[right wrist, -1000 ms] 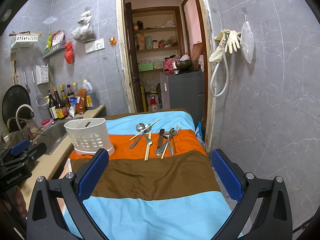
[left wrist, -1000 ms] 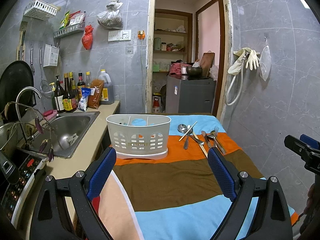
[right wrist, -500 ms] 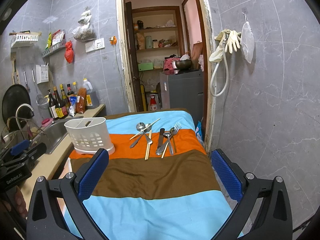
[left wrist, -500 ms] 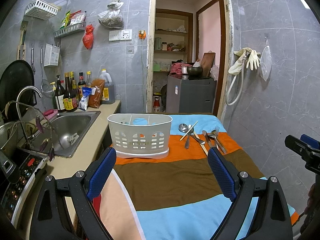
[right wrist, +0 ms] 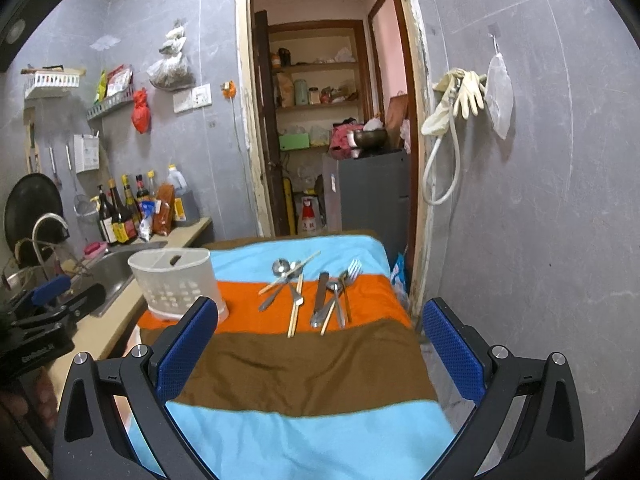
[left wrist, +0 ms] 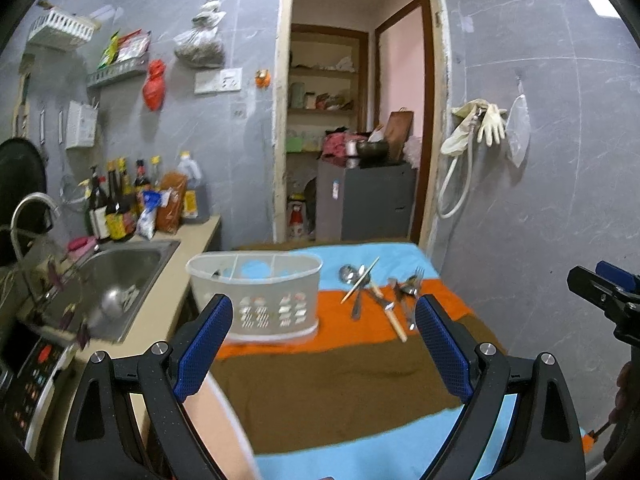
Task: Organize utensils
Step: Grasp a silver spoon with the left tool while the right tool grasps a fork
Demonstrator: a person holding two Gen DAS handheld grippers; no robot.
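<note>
- Sink (left wrist: 120, 276) at far left, steel, set into the beige counter (right wrist: 120, 320); bottles (right wrist: 120, 216) stand against the wall behind it
- Left gripper (left wrist: 320, 332) hangs over the near part of the striped cloth (right wrist: 304, 364); jaws released and spread wide, nothing between the blue pads (left wrist: 204, 344); left-wrist view slightly blurred
- White caddy (right wrist: 176, 280), perforated plastic, stands upright on the orange stripe at the cloth's left edge, just beside the counter; inner dividers visible; contents cannot be made out
- Utensils lie loose on the orange stripe, right of the caddy and apart from it, in two clusters
- Left cluster: spoon (right wrist: 281, 267) with bowl toward the far wall, chopsticks (right wrist: 295, 308) running toward the camera, one more chopstick crossing diagonally on top, another steel handle among them
- Right cluster: knife (right wrist: 320, 296), a second spoon (right wrist: 335, 288) and fork (right wrist: 352, 270), overlapping, tines pointing to the far wall
- Right gripper (right wrist: 320, 348) hovers over the brown stripe, in line with the utensils but well short of them; jaws released, wide, empty
- Rubber gloves (right wrist: 460, 96) and a hose hang on the right-hand wall, past the doorway
</note>
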